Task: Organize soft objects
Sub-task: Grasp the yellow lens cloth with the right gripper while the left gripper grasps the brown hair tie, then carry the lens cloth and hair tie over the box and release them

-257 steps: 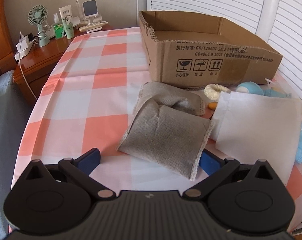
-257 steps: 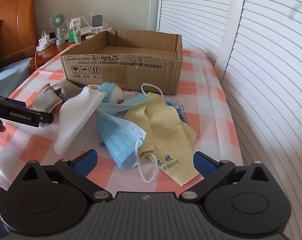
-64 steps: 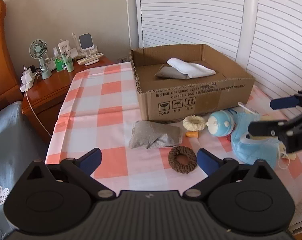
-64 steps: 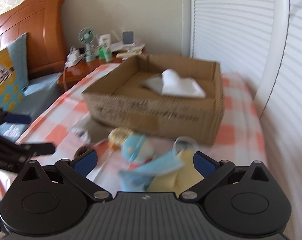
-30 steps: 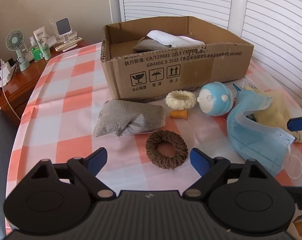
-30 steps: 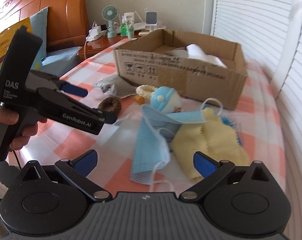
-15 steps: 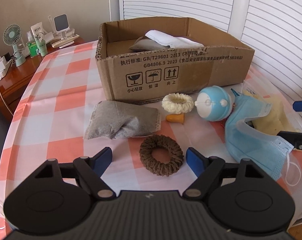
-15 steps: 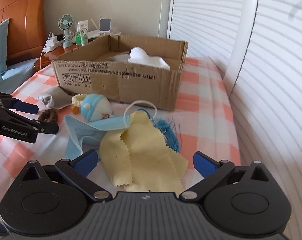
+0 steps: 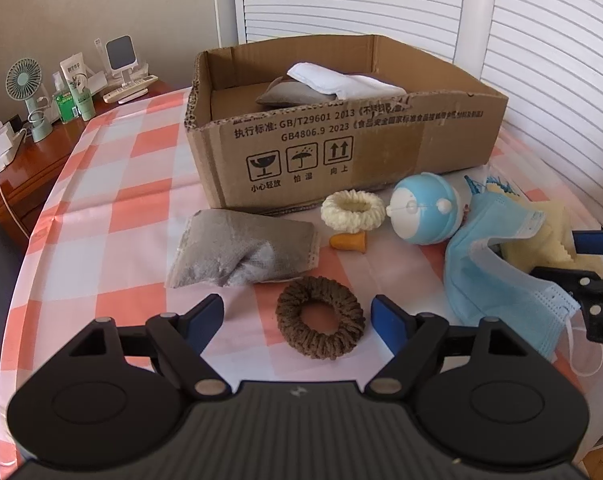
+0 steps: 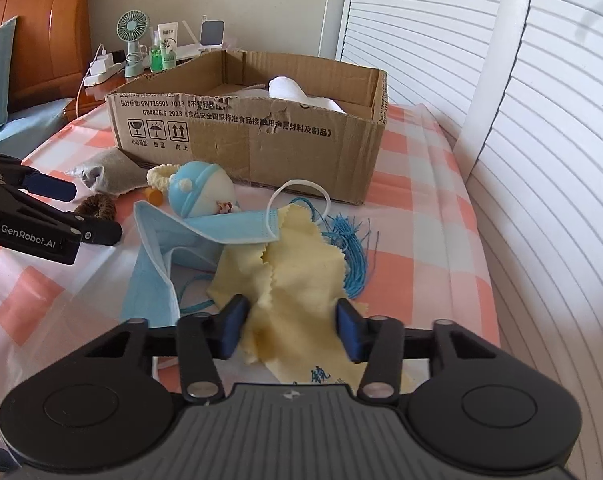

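Right gripper point(image 10: 291, 330), jaws spread, straddles the yellow cloth point(image 10: 285, 280) at the table's near edge — positioned to pinch it. Left gripper point(image 9: 297, 318), also spread, brackets the brown scrunchie point(image 9: 320, 322). Beyond, the cardboard box point(image 9: 341, 148) at the far edge holds a grey pouch and white cloth — the apparent destination.

Checked tablecloth point(image 9: 113, 184), cardboard box point(image 9: 341, 152), grey pouch point(image 9: 241, 252), brown scrunchie point(image 9: 321, 328), blue mask point(image 9: 501, 280), yellow cloth point(image 10: 297, 276)
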A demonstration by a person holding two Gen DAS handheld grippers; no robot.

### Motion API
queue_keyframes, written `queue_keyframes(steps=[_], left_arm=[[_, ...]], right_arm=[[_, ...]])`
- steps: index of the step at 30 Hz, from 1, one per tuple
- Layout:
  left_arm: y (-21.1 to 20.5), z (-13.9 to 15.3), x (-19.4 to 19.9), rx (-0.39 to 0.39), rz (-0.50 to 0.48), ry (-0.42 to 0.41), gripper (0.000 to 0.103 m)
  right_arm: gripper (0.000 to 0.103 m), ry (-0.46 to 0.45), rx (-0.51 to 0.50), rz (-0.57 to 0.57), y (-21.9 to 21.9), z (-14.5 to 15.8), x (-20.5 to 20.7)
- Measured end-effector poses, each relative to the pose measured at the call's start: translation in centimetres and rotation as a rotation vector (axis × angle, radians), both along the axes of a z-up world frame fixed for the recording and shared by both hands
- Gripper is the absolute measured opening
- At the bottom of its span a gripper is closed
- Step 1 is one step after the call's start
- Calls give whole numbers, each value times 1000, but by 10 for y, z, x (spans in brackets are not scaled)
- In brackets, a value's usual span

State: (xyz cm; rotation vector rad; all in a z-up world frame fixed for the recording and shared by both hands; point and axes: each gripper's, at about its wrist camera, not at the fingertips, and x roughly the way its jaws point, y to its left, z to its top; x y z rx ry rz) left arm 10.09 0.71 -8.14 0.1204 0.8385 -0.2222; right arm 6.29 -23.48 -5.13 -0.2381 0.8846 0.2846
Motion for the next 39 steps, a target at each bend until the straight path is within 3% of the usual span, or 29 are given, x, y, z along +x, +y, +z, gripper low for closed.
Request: queue_keyframes(steps=[5, 8, 12, 21, 28, 30, 35, 39], left_arm=[[-3, 3, -5, -2, -24, -3, 56], [-4, 5, -6, -8, -36, -3, 42], [-7, 6, -8, 2, -52, -3, 37], [-4, 18, -14, 3, -66, -25, 37], [-2, 22, -21, 3, -82, -25, 37], [-2, 22, -23, 6, -90, -21, 37], [-4, 16, -23, 14, -88, -7, 40], [-2, 8, -21, 9, -72, 15, 43]], right_arm=[[23, 5, 2, -5, -5, 5, -2], [21, 1, -13, -13, -8, 8, -5], [20, -5, -10, -32, -15, 12, -9], [19, -12, -23, -55, -25, 21, -16], [19, 38, -38, -64, -36, 18, -29], [22, 51, -52, -76, -39, 13, -32], [69, 27, -14, -93, -43, 15, -31], [71, 20, 1, -107, -41, 10, -24]])
